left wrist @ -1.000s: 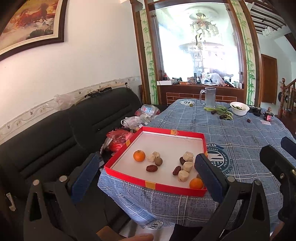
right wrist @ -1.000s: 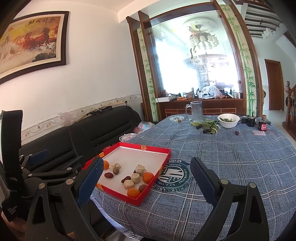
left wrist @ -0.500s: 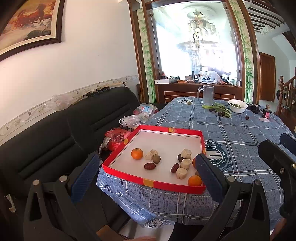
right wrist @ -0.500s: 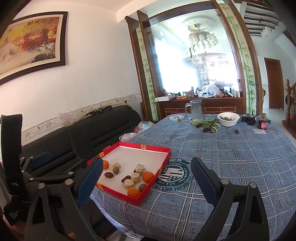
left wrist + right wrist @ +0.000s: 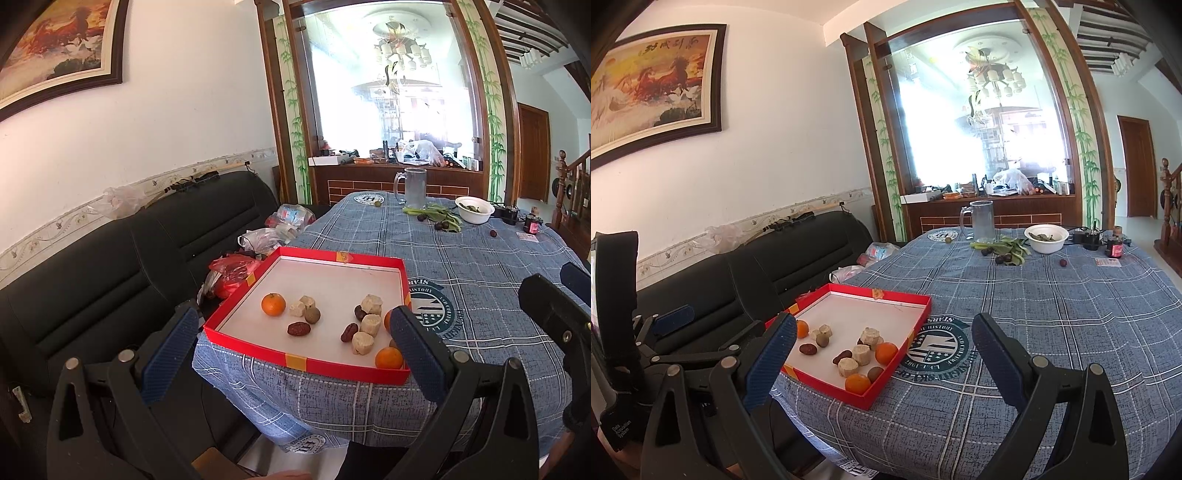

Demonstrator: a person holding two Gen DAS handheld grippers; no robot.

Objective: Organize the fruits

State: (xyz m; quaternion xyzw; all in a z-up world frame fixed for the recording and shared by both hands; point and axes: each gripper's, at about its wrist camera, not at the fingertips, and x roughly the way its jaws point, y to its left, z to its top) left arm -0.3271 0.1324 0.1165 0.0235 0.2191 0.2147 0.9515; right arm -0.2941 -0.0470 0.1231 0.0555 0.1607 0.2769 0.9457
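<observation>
While both my left gripper (image 5: pixel 291 345) and right gripper (image 5: pixel 884 356) hover spread and empty, fruits sit mixed in the red tray (image 5: pixel 306 363) at 12 o'clock, unsorted.

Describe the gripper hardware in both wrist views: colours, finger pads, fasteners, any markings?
Both match: the left gripper and right gripper have black angular plastic linkage frames with triangular cut-outs and silver round pivot fasteners. Their fingers carry blue textured pads. In the right wrist view, the left unit's black body bears white print, "Data Acquisition System". No cables or sleeves are visible.
</observation>
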